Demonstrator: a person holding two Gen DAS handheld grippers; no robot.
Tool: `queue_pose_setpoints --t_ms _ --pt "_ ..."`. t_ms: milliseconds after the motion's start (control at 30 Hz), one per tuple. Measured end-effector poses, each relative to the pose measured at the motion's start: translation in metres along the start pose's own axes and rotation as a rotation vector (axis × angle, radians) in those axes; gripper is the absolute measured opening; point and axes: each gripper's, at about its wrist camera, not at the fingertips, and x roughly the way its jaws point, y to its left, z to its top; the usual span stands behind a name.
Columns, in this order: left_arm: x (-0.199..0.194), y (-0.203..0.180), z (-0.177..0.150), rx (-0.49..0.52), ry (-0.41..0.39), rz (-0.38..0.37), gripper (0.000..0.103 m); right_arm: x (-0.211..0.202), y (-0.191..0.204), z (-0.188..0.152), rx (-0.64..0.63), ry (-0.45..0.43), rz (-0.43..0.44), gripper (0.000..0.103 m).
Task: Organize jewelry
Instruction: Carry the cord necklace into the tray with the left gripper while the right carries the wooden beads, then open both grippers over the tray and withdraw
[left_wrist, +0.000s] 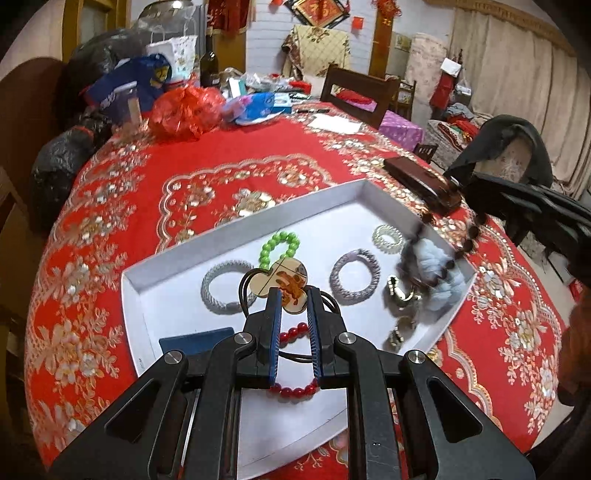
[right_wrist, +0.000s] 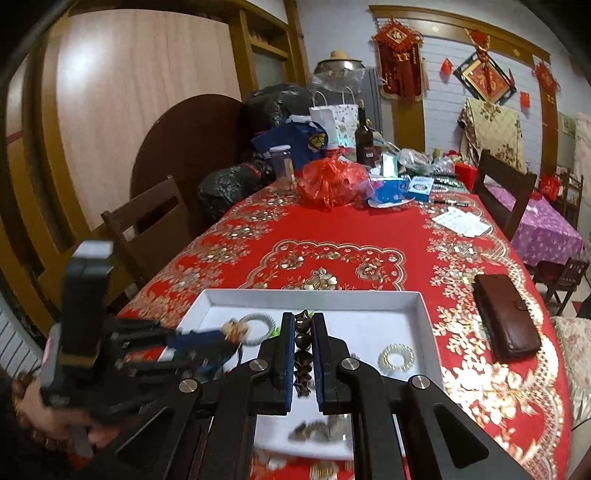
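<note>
The left gripper (left_wrist: 292, 295) is closed narrow on a flat clover-shaped hair tie charm (left_wrist: 277, 281), its blue pads pinching the charm's near lobe while the dark elastic loops hang free below. The right gripper (right_wrist: 303, 332) is clamped almost fully together on a string of dark brown beads (right_wrist: 303, 345), which runs lengthwise between its pads.

Taking the white tray (left_wrist: 236, 221) as the landmark: the charm hangs over the tray's middle, above a red bead bracelet (left_wrist: 295, 389) lying on the tray floor. A green bead bracelet (left_wrist: 279, 245) lies toward the tray's far side, with a grey woven bangle (left_wrist: 225, 291) to its left and another (left_wrist: 354, 277) to its right. A clear coil hair tie (left_wrist: 388, 238) and a pale blue scrunchie (left_wrist: 436, 273) sit at the tray's right end, where the dark beads dangle, blurred. A brown wallet (right_wrist: 506, 317) lies outside the tray, to its right.

The charm looks light, stiff and smooth, so probably slippery; a grip across its flat faces seems soundest. The bead string is likely limp and swinging, best held by pinching a bead squarely.
</note>
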Motion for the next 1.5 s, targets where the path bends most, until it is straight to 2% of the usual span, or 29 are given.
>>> queue_pose_setpoints --t_ms 133,333,567,800,833,867,933,967,1033,1100,1167,1233,1300,1333,1367,1433,1500 --pt "0.007 0.0 -0.004 -0.009 0.014 0.005 0.012 0.033 -0.008 -0.001 0.051 0.031 -0.009 0.008" --pt "0.007 -0.007 -0.003 0.005 -0.002 -0.034 0.013 0.063 -0.016 0.004 0.094 0.039 -0.006 0.008" --pt "0.026 -0.009 0.004 -0.021 0.013 -0.077 0.013 0.096 -0.058 -0.008 0.25 0.082 -0.03 0.008" --pt "0.037 -0.004 -0.001 -0.02 0.043 -0.058 0.013 0.099 -0.076 -0.015 0.282 0.085 -0.078 0.008" --pt "0.037 -0.004 -0.001 -0.024 0.043 -0.05 0.013 0.098 -0.075 -0.015 0.273 0.083 -0.088 0.015" --pt "0.037 -0.002 -0.001 -0.027 0.041 -0.044 0.014 0.096 -0.075 -0.015 0.269 0.078 -0.092 0.027" --pt "0.037 -0.001 -0.001 -0.039 0.047 -0.035 0.015 0.093 -0.076 -0.016 0.269 0.071 -0.086 0.036" --pt "0.037 0.0 -0.001 -0.042 0.049 -0.035 0.017 0.092 -0.076 -0.015 0.264 0.075 -0.088 0.036" --pt "0.036 0.001 0.0 -0.048 0.052 -0.034 0.022 0.083 -0.076 -0.014 0.257 0.067 -0.088 0.036" --pt "0.035 0.002 0.001 -0.056 0.053 -0.037 0.039 0.074 -0.075 -0.012 0.253 0.055 -0.088 0.036" --pt "0.03 0.002 0.002 -0.055 0.038 -0.029 0.046 0.061 -0.073 -0.01 0.241 0.041 -0.092 0.036" --pt "0.025 0.001 0.003 -0.061 0.03 -0.015 0.047 0.045 -0.069 -0.011 0.228 0.034 -0.108 0.036" --pt "0.016 0.003 0.005 -0.078 0.026 -0.001 0.052 0.032 -0.065 -0.013 0.21 0.05 -0.153 0.042" --pt "0.011 0.004 0.006 -0.089 0.02 0.006 0.057 0.026 -0.061 -0.015 0.192 0.065 -0.182 0.044" --pt "0.003 0.005 0.006 -0.105 0.005 0.011 0.068 0.019 -0.057 -0.019 0.166 0.092 -0.214 0.046" --pt "-0.015 0.01 0.007 -0.14 -0.037 0.036 0.078 0.008 -0.049 -0.027 0.133 0.135 -0.236 0.049" --pt "-0.032 0.017 0.007 -0.181 -0.057 0.04 0.084 -0.007 -0.042 -0.036 0.108 0.157 -0.239 0.059"
